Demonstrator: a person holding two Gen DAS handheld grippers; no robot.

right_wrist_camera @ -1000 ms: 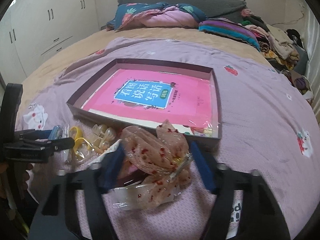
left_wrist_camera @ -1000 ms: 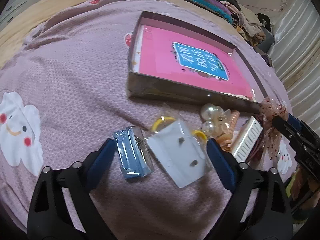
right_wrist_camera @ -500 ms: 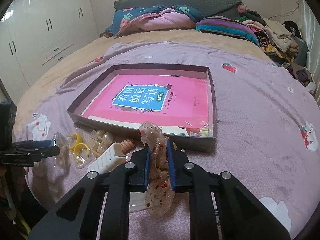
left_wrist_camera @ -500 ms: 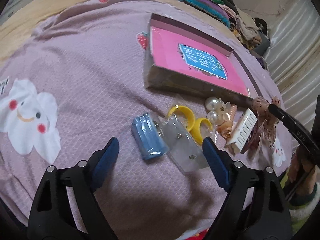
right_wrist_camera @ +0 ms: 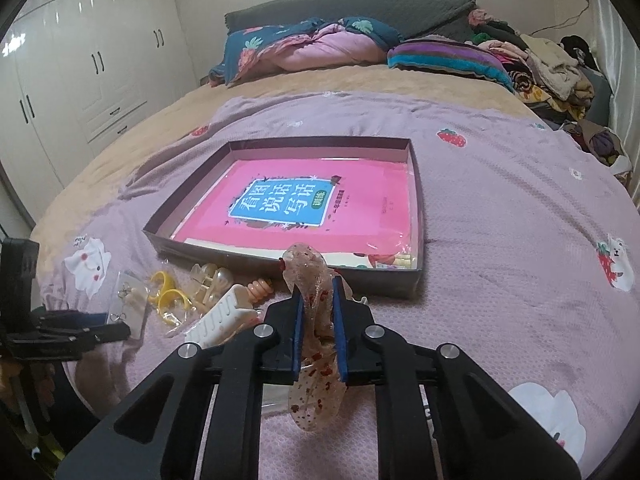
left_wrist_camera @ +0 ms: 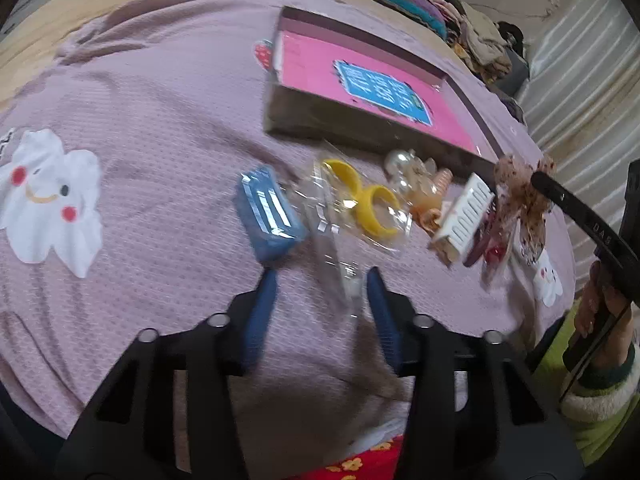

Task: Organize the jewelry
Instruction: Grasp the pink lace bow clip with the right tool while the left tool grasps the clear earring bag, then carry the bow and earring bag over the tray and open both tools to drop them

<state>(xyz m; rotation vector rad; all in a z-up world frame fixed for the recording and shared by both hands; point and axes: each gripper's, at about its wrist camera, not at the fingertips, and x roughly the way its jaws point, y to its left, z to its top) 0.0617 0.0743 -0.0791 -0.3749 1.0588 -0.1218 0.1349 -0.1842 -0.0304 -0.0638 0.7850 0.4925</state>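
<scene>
While closing on clear earring packet (left_wrist_camera: 332,256) beside blue case (left_wrist_camera: 268,216), left gripper (left_wrist_camera: 320,312) not yet pinching. Right gripper (right_wrist_camera: 316,316) clamped tight on speckled sheer bow (right_wrist_camera: 316,320), lifted toward tray (right_wrist_camera: 416,216), apparently for stowing.

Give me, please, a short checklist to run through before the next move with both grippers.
1. Right gripper shut on the bow: ok.
2. Bow clear of the other pieces: ok, it hangs free between the pads.
3. Box has room on the pink book: ok.
4. Left gripper has the clear packet: not ok, jaws closing, the packet between them but not yet pressed.
5. Blue case outside the left gripper: ok, it lies just beyond one fingertip.
6. What the packet holds: cannot tell, blurred.
</scene>
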